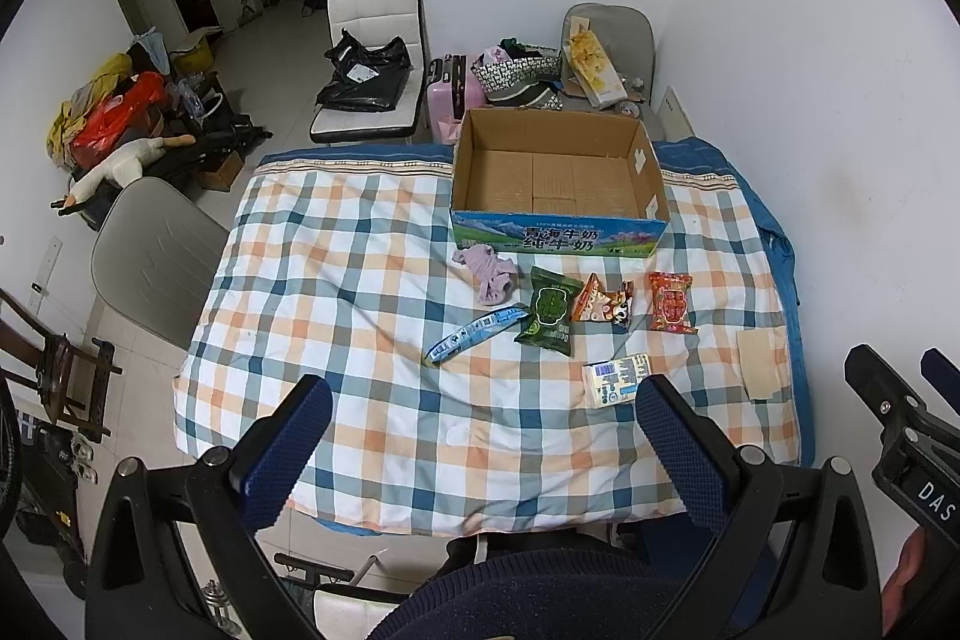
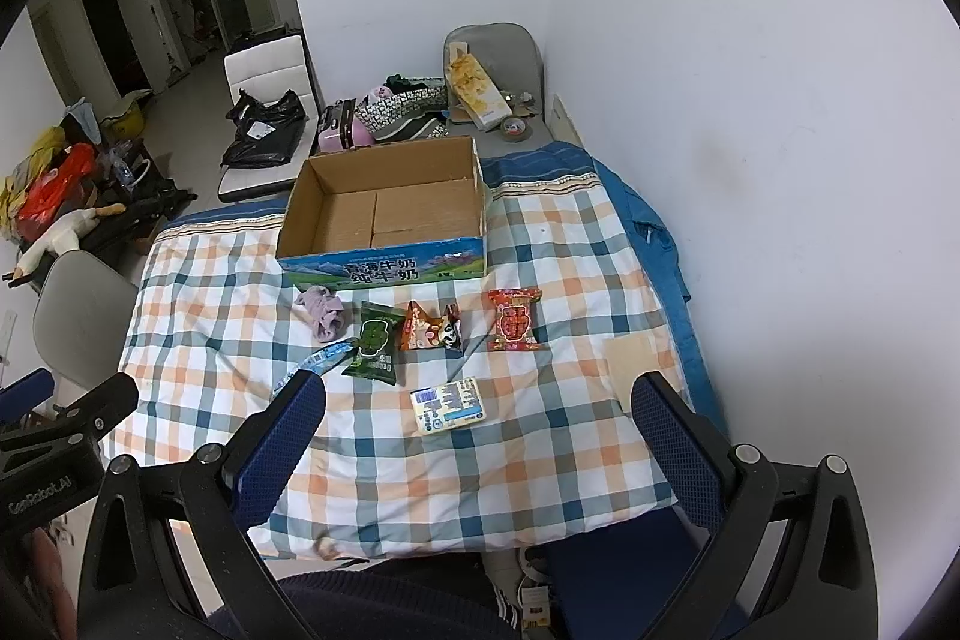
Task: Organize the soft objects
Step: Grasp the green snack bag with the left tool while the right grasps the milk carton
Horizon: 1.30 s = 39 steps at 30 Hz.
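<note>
Six soft items lie in a loose row on the checked orange, blue and white quilt (image 1: 360, 280) that covers the table, all in front of an open brown cardboard box with a blue printed front panel (image 1: 558, 184). Nearest the box's left corner sits a crumpled lilac cloth (image 1: 487, 273). Just beside it lies a dark green snack packet (image 1: 547, 309), whose lower left edge touches a long, narrow blue wrapper (image 1: 471, 334) lying at a slant. To the right of the green packet is an orange packet with a panda picture (image 1: 603, 309), then, slightly apart, a red and orange snack packet (image 1: 672, 303). Closer to the near edge of the quilt lies a flat white packet with blue print (image 1: 618, 379).

The box stands upright with its flaps open and only bare cardboard showing inside.

The left gripper (image 1: 480, 436) hovers above the near edge of the quilt, its blue-padded fingers (image 1: 282, 451) spread wide with nothing between them. The right gripper (image 2: 480, 430) hangs alongside it, likewise spread wide and holding nothing.

Beyond the table stand a white chair carrying a black plastic bag (image 1: 366, 70) and a pink suitcase (image 1: 450, 91).
</note>
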Available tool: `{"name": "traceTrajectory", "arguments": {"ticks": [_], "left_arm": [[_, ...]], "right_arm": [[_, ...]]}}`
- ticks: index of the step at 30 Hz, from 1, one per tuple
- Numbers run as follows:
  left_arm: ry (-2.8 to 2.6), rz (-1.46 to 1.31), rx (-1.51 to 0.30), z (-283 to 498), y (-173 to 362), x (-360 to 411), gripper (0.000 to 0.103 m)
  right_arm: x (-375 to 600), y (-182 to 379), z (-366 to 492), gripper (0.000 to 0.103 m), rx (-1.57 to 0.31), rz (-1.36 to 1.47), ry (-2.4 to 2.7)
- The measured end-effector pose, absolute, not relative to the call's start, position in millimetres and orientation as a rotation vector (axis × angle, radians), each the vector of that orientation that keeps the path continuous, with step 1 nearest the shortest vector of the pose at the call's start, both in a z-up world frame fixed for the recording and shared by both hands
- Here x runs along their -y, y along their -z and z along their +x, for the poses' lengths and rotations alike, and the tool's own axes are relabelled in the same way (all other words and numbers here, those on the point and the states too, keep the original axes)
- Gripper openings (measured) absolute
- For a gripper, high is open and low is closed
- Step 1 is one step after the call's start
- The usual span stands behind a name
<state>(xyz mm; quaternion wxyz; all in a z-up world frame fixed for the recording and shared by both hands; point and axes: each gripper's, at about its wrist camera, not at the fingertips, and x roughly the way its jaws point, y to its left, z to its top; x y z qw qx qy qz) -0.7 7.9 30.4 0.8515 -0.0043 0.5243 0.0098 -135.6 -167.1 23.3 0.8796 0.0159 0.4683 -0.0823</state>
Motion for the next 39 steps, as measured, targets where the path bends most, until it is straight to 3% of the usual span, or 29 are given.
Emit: {"name": "traceTrajectory", "arguments": {"ticks": [20,30,39], "left_arm": [[-0.025,-0.014,-1.118,15,-33,-7,0.103],[-0.036,-0.013,-1.277,94,81,8,0.103],[-0.052,0.027,-1.418,141,178,19,0.103]], "right_arm": [[160,-18,-136,0.103,-0.982,0.047,0.168],[197,87,-70,0.103,-1.139,0.153,0.208],[241,242,-16,0.103,-1.414,0.368,0.241]]}}
